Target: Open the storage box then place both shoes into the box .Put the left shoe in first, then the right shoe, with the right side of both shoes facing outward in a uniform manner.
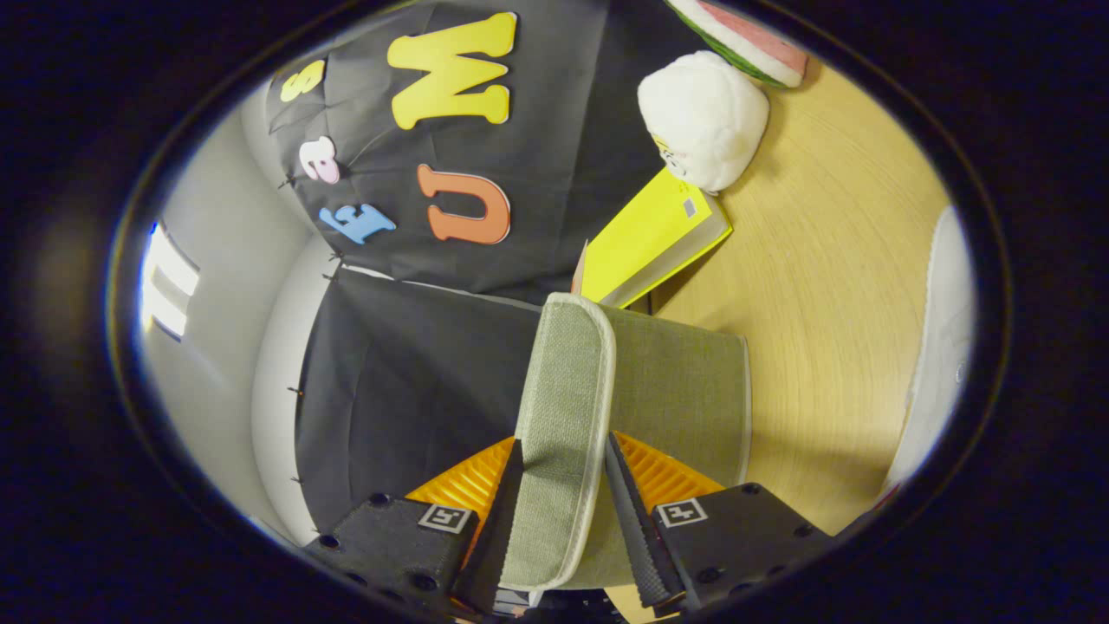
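Jaws straddle storage box lid [559,416] (green fabric, white trim), both fingers [501,520] apparently pressing it.

Light wood table [832,286] w/ visible grain carried everything. On it stood a grey-green fabric box [684,381], white trim along its edges, its flap [559,416] raised. Just beyond the box lay a yellow book [650,238], one corner near the box's far edge. A white plush toy [703,117] sat touching the book's far end. Beyond that, a watermelon-slice toy [749,39], green rind & pink flesh, just beside the plush. Off to the side of the box, well apart from it, a white item [940,364] lay on the wood; couldn't tell what it was.
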Demonstrator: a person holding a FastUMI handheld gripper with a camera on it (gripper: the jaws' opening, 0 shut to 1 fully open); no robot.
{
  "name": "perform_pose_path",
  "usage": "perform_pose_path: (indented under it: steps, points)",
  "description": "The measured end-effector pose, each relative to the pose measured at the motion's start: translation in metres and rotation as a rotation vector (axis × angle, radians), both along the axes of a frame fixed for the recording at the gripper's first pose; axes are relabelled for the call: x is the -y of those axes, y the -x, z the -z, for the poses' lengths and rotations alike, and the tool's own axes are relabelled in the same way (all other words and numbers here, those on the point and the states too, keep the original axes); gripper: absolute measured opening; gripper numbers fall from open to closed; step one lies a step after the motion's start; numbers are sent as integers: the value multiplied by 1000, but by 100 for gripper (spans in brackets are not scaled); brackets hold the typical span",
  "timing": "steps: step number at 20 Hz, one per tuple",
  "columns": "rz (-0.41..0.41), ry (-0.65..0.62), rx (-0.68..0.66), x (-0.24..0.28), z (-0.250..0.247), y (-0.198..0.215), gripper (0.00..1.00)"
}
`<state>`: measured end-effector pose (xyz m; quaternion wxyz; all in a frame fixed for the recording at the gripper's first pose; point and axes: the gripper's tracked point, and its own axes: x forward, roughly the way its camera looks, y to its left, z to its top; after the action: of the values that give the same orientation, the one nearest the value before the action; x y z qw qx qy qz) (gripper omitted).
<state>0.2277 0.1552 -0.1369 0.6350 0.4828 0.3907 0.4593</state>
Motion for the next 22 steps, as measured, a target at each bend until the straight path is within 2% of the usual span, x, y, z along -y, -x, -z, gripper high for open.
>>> perform_pose_path:
  steps: [3, 7, 9, 17, 21, 22]
  points:
    - [11, -24, -31, 1, 2, -2, 73]
    - [-51, -28, 3, -11, -8, 11, 77]
    - [-40, -18, 12, -10, -7, 9, 79]
    - [-29, 1, 20, -4, -6, 9, 56]
    - [-9, 36, 37, 5, -11, 10, 37]
    - [-7, 27, 39, 7, -17, 12, 35]
